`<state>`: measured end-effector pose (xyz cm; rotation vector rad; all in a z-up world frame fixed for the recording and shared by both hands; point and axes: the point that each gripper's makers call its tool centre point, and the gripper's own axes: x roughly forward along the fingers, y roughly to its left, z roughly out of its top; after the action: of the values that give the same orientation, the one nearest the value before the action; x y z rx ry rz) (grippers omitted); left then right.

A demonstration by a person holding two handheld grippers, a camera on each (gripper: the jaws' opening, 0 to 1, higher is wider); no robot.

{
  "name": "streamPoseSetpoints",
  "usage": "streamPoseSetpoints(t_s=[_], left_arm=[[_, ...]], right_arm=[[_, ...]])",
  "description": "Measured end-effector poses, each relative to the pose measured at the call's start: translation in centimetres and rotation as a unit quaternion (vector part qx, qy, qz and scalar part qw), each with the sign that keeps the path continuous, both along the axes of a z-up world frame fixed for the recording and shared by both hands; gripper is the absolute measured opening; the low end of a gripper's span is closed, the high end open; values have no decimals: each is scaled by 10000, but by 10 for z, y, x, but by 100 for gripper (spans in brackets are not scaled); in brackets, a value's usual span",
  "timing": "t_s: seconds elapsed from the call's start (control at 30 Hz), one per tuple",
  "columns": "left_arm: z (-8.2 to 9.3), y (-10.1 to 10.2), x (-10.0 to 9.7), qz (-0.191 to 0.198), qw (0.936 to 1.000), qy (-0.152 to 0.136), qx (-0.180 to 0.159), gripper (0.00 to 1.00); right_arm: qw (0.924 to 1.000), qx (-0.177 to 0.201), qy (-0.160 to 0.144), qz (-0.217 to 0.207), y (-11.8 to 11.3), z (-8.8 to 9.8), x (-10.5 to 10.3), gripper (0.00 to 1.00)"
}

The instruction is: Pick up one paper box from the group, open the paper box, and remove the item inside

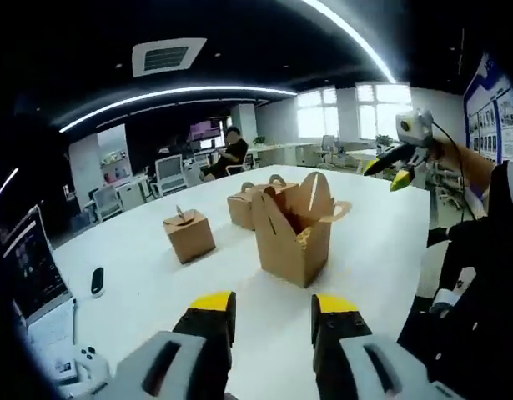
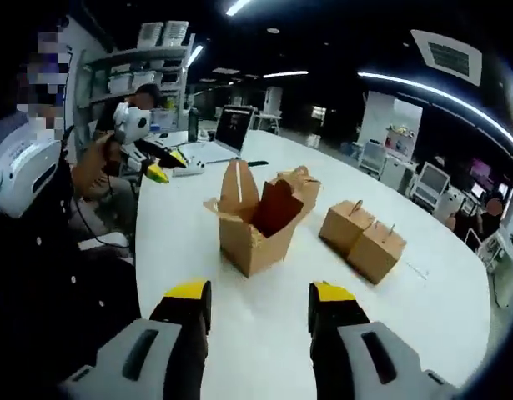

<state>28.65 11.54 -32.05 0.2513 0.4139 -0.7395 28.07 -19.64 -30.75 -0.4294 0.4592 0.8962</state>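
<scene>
An opened brown paper box (image 1: 294,233) stands on the white table (image 1: 364,250) with its flaps up; what is inside cannot be made out. My left gripper (image 1: 273,312) is open, just short of the box and holding nothing. In the right gripper view the same open box (image 2: 256,225) sits ahead of my right gripper (image 2: 260,304), which is open and holding nothing. Closed boxes with handles stand nearby (image 1: 189,235) (image 1: 243,204) (image 2: 346,223) (image 2: 377,248). The right gripper (image 1: 398,171) hangs in the air at the upper right; the left gripper (image 2: 160,162) shows at the left.
A laptop (image 1: 31,275), a dark remote (image 1: 97,281) and a white controller (image 1: 81,362) lie on the table's left side. A second laptop (image 2: 233,129) sits at the far end. A person's dark sleeve (image 1: 473,308) is close by. Office chairs and a seated person (image 1: 231,154) are behind.
</scene>
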Motion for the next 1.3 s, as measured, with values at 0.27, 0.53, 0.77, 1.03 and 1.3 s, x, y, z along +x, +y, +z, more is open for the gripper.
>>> streamPoseSetpoints(t_s=[0.27, 0.53, 0.77, 1.03, 1.3], left_arm=[[16, 9, -9, 106, 9998, -18, -138, 58], [29, 9, -19, 40, 10000, -74, 43, 60], [42, 10, -16, 34, 9997, -216, -81, 58], [37, 12, -19, 93, 9993, -240, -275, 57], [12, 4, -28, 81, 9988, -83, -476, 56]], right_arm=[[9998, 32, 97, -192, -12, 5, -19, 49], [9999, -16, 145, -76, 3, 21, -31, 52], [9998, -112, 128, 92, 15, 25, -31, 50], [9993, -216, -78, 279, 28, 42, -17, 45], [9958, -541, -301, 675, 65, 67, 21, 38]])
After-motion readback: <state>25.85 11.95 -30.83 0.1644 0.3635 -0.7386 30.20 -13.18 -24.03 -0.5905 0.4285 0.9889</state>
